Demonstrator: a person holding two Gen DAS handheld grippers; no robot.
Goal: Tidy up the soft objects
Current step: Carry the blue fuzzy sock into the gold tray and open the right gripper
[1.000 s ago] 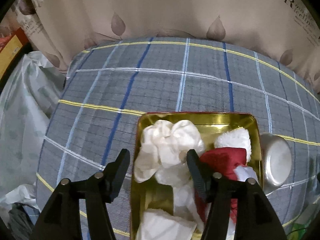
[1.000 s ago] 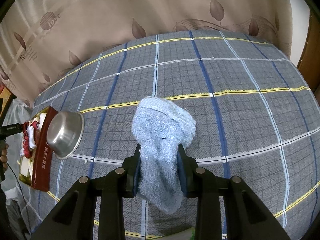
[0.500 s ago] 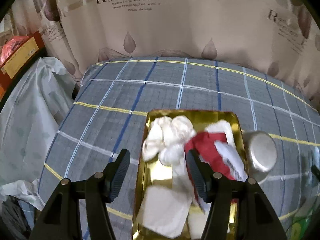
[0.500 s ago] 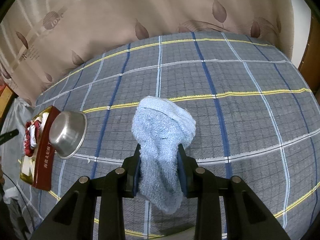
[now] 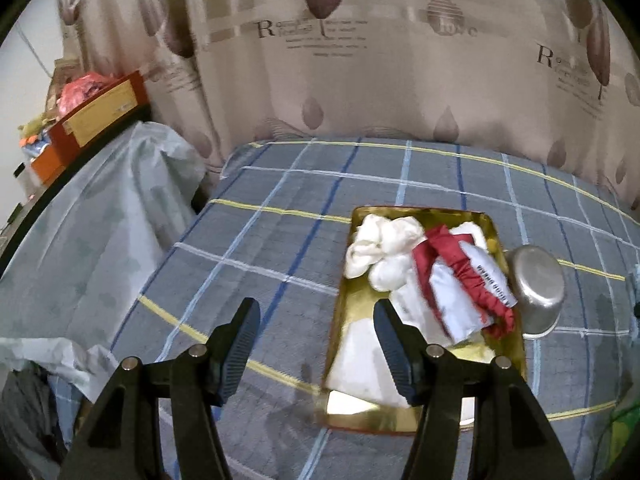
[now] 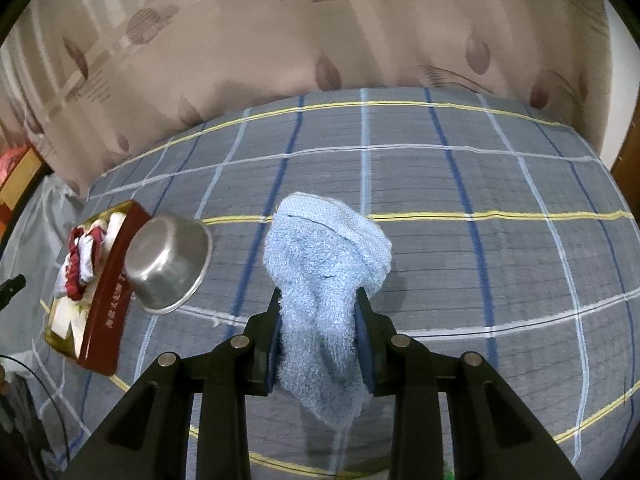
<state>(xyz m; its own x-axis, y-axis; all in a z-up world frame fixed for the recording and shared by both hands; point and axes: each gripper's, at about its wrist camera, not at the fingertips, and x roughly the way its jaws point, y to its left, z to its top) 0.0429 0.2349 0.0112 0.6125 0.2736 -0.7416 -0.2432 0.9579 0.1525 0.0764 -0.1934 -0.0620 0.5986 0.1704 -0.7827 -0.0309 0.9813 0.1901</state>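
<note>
Pulling my left gripper (image 5: 316, 344) back and up from the gold tin (image 5: 420, 420), I now see the whole tin where a second ago its near end ran off the bottom of my left wrist view; its jaws stand wide with nothing between them, hanging over the plaid bedspread (image 5: 280, 240) just left of the tin's near corner. The tin itself has not shifted: the white scrunched cloth (image 5: 380, 248), the red gathered piece (image 5: 472, 280) and the flat white pieces lie in it as they did, and the steel bowl (image 5: 538, 292) sits tipped against its right wall. To me that says the left hand has finished its drop and is clearing the way. My right gripper (image 6: 318, 332) is clamped narrow on the light blue terry cloth (image 6: 324, 264), which bulges above the pads and hangs in a tail below them, lifted off the bed with its shadow on the spread underneath. From the right wrist view the tin (image 6: 104, 320) and bowl (image 6: 168, 264) lie off to the left, well apart from the cloth, and they look a little nearer than half a second ago, so I judge the cloth has begun its trip toward the tin. What remains, as I read it, is to carry it across over the bowl without knocking that bowl, and to let go above the free gold patch at the tin's near end.
</note>
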